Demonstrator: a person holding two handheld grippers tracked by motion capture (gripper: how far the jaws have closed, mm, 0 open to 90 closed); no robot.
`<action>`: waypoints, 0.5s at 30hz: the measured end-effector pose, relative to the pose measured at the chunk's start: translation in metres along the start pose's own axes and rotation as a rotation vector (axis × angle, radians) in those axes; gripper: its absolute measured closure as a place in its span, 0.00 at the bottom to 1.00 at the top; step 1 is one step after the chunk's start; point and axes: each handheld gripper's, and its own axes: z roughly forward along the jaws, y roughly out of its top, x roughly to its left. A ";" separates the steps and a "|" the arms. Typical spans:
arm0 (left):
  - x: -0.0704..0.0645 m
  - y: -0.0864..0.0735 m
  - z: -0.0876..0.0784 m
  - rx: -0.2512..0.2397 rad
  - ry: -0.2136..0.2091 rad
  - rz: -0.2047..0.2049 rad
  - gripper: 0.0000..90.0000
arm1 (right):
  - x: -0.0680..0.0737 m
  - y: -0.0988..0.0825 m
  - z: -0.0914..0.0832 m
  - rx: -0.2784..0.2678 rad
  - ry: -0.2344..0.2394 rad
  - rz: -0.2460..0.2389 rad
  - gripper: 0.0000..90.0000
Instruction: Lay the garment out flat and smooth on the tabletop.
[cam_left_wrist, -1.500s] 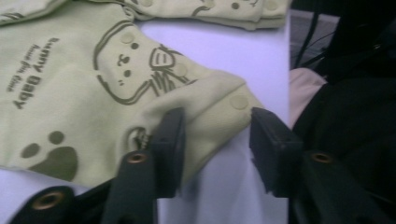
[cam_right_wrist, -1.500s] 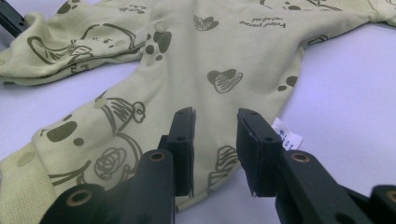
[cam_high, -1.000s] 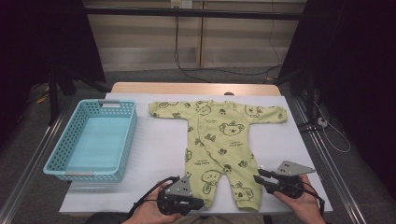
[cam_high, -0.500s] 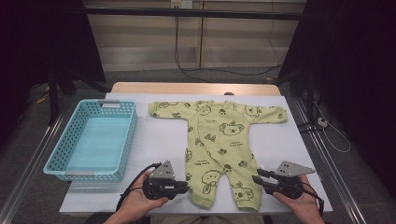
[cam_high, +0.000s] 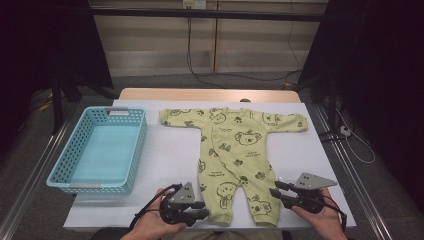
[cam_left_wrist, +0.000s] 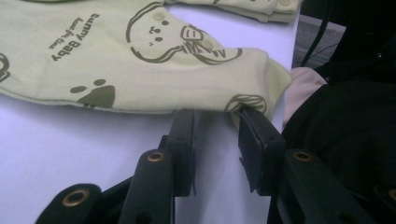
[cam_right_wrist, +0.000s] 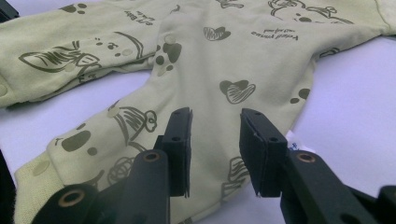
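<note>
Yellow romper (cam_high: 231, 150) lies flat mid-tabletop (cam_high: 170, 160), legs toward the near edge, likely spread for folding. Left tongs (cam_high: 200, 212) have just been opening, jaws apart at the left leg's cuff. Right tongs (cam_high: 276, 192) gape over the right leg, gripping nothing. Basket (cam_high: 65, 170) waits left.

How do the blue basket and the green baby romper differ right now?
The light-blue perforated plastic basket stands rigid with raised walls; the pale-green printed cotton baby romper lies flat and limp, sleeves spread. The basket is plain with nothing inside; the romper carries dark koala and heart prints. The basket sits apart from both grippers; the romper's leg cuffs lie at the left gripper and right gripper. Both rest on the white table cover.
</note>
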 end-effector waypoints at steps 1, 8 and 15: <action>-0.001 0.001 -0.001 -0.007 0.008 0.010 0.72 | 0.000 0.000 0.000 0.000 0.000 0.000 0.71; -0.001 0.004 -0.007 -0.062 0.013 0.023 0.59 | 0.000 0.000 0.001 -0.004 0.006 0.003 0.71; 0.000 0.006 -0.003 -0.047 -0.017 0.053 0.81 | 0.000 0.000 0.001 -0.005 0.009 -0.004 0.71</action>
